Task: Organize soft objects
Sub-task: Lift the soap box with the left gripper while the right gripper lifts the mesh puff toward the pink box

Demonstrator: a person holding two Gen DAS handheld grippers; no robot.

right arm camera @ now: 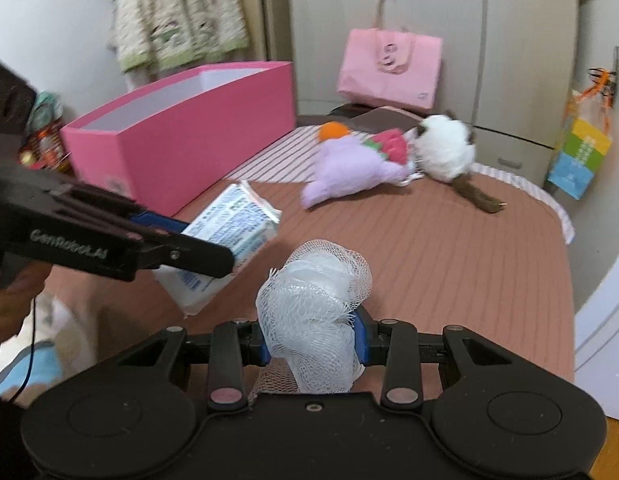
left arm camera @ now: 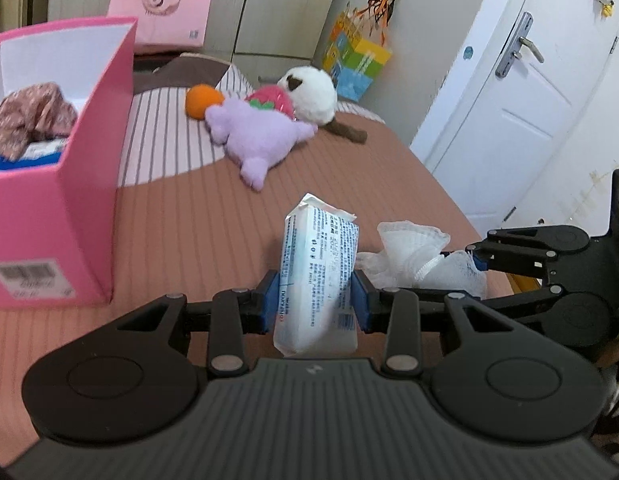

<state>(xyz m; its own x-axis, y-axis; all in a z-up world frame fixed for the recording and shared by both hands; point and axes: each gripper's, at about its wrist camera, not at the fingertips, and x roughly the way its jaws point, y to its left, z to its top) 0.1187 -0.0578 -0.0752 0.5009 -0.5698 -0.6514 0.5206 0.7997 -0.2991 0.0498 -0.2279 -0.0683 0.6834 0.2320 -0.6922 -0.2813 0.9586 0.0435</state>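
The left claw (left arm camera: pixel 315 300) pinched a tissue pack (left arm camera: pixel 317 276) and the right claw (right arm camera: pixel 313 346) pinched a white mesh puff (right arm camera: pixel 313 312), both raised above the bed (left arm camera: pixel 329 176), right of the pink box (left arm camera: pixel 69 184), probably bound there.

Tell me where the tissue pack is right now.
The tissue pack is off the bed, clamped between the left gripper fingers. It sits just left of the white mesh sponge held by the right gripper, with the pink box further left.
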